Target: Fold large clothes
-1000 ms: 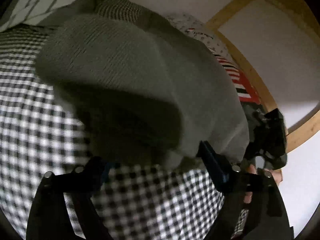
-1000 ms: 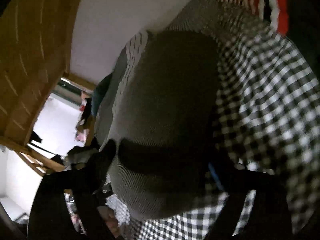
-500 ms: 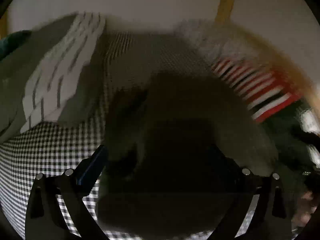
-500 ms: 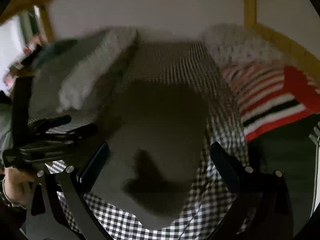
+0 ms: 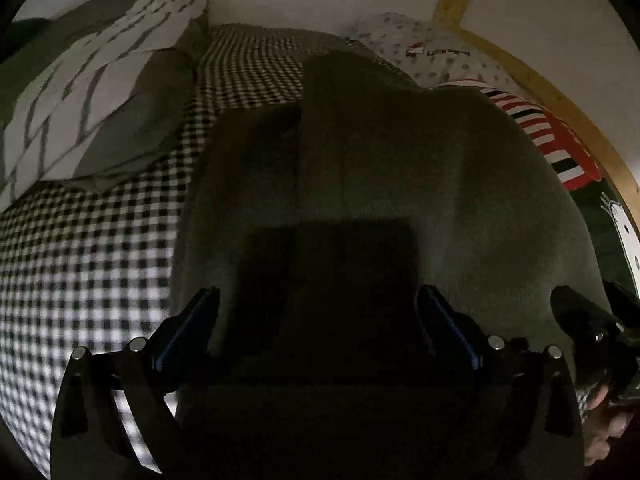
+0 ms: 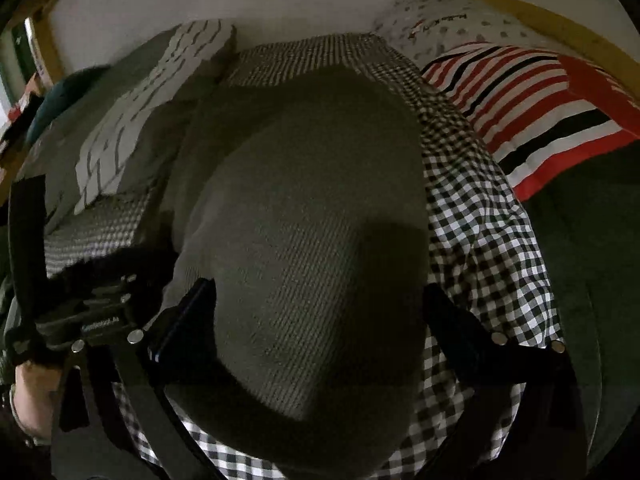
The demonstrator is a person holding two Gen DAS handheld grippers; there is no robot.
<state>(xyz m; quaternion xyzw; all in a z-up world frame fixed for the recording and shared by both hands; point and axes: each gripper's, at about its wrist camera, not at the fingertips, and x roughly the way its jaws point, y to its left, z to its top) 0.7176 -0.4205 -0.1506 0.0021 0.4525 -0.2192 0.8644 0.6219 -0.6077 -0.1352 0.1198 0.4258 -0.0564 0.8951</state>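
The folded garment (image 6: 304,216) is laid flat on the checked bedcover (image 6: 480,248), roughly mid-bed. Left of the garment, a patterned pillow (image 6: 120,136) is placed against the wall. Right of the garment, a striped cushion (image 6: 532,104) is set, with a dotted pillow (image 6: 448,24) behind it at the wall. The wooden bed frame (image 6: 560,20) is seen beyond the dotted pillow, far right of the garment.

A bed with a black-and-white checked cover (image 6: 480,240) carries the folded grey knit garment (image 6: 304,240) at its middle, a grey pillow with white stripes (image 5: 100,92) to the left, and a dotted white pillow (image 6: 452,24) and a red striped pillow (image 6: 540,108) to the right.
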